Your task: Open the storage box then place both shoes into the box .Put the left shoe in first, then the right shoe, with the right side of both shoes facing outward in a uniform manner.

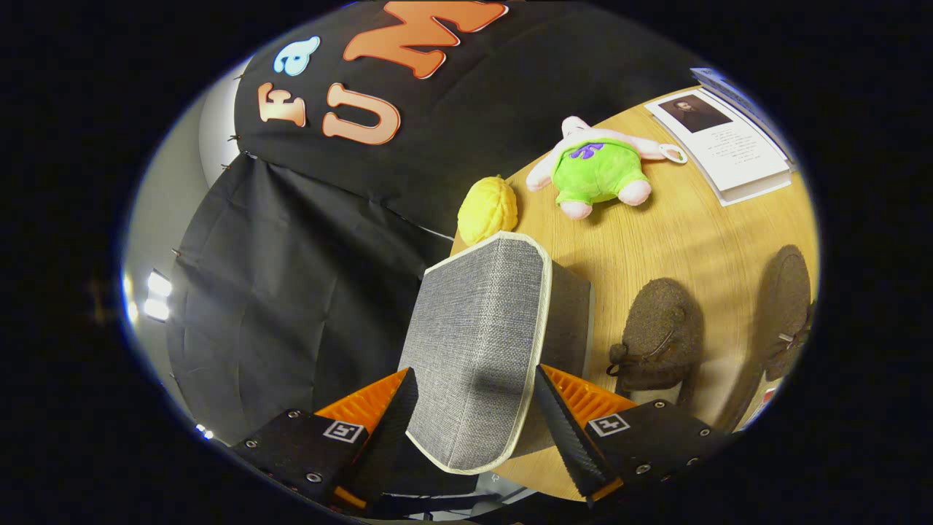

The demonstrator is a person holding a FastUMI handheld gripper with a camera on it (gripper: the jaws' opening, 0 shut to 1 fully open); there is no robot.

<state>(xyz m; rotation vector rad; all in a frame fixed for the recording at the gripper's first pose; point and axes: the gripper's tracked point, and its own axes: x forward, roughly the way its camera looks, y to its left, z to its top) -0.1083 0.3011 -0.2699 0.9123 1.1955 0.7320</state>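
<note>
Where tongs (474,390) gape, box lid (477,343) sits between

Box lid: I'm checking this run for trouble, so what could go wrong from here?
1. The gripper straddles the lid of the box; whether it presses is unclear, so the lid may slip.
2. The box sits near the table edge and could tip off.

Round wooden table (678,233) against a black cloth wall (306,240). Pale grey wall (164,211) behind the cloth, with bright lamps (157,295) glaring low beside it.
</note>
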